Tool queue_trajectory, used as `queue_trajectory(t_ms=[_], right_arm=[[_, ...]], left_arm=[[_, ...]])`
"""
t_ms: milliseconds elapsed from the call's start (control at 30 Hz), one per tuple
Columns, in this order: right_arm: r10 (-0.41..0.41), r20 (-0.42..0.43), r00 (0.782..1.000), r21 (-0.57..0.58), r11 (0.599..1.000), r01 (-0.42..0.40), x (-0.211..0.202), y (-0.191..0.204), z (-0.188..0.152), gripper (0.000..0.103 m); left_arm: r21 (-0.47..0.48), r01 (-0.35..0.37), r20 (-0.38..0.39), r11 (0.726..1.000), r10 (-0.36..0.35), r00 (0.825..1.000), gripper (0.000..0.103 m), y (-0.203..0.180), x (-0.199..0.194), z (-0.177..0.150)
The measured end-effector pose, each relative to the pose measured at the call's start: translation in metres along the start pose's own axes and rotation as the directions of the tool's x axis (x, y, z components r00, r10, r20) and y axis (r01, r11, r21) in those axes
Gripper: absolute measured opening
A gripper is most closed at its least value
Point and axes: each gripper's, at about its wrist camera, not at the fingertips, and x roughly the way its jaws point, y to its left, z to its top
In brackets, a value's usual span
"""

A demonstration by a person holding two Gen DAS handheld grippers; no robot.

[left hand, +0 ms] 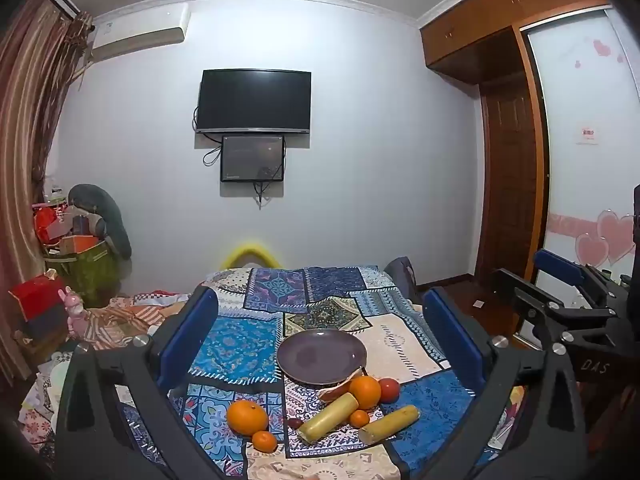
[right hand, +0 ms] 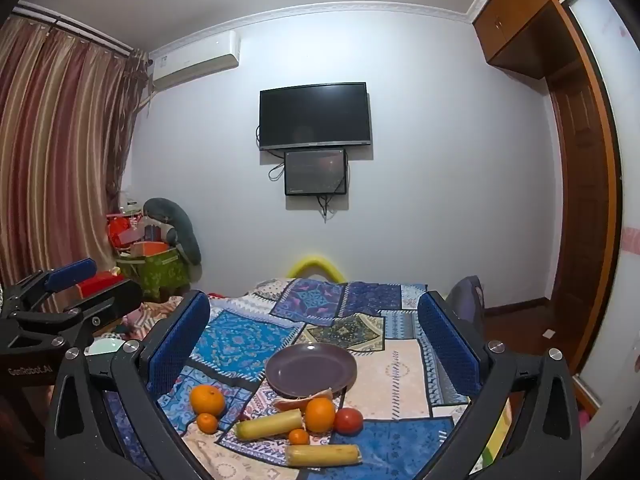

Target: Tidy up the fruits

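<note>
A patchwork cloth point(left hand: 236, 340) covers a table in a bedroom. An empty purple plate point(left hand: 320, 356) sits near the middle. Just in front of it lie the fruits: a large orange point(left hand: 247, 417) and a small one point(left hand: 264, 441) on the left, another orange point(left hand: 365, 392) beside a red tomato point(left hand: 389, 389), and two yellow cylindrical pieces point(left hand: 329, 416). The left tool point(left hand: 320, 340) and right tool point(right hand: 314, 344) are both spread wide, holding nothing, above the near edge.

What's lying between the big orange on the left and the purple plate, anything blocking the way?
Nothing visible. The big orange sits apart from the other fruit, and only bare patterned cloth lies between it and the empty purple plate.
</note>
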Motion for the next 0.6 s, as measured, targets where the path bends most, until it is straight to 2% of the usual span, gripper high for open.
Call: queue_trajectory(t_ms=[267, 600], right_arm=[[-0.001, 0.004, 1.000, 0.010, 1.000, 0.001, 0.0016, -0.0011, -0.0016, 0.103], [0.000, -0.001, 1.000, 0.015, 1.000, 0.000, 0.0028, -0.0018, -0.0022, 0.103]], left_arm=[[-0.010, -0.021, -0.003, 1.000, 0.021, 1.000, 0.103, -0.0063, 0.0096, -0.0004], [-0.026, -0.027, 0.019, 0.999, 0.028, 0.999, 0.103, -0.0031, 0.0028, 0.0006]])
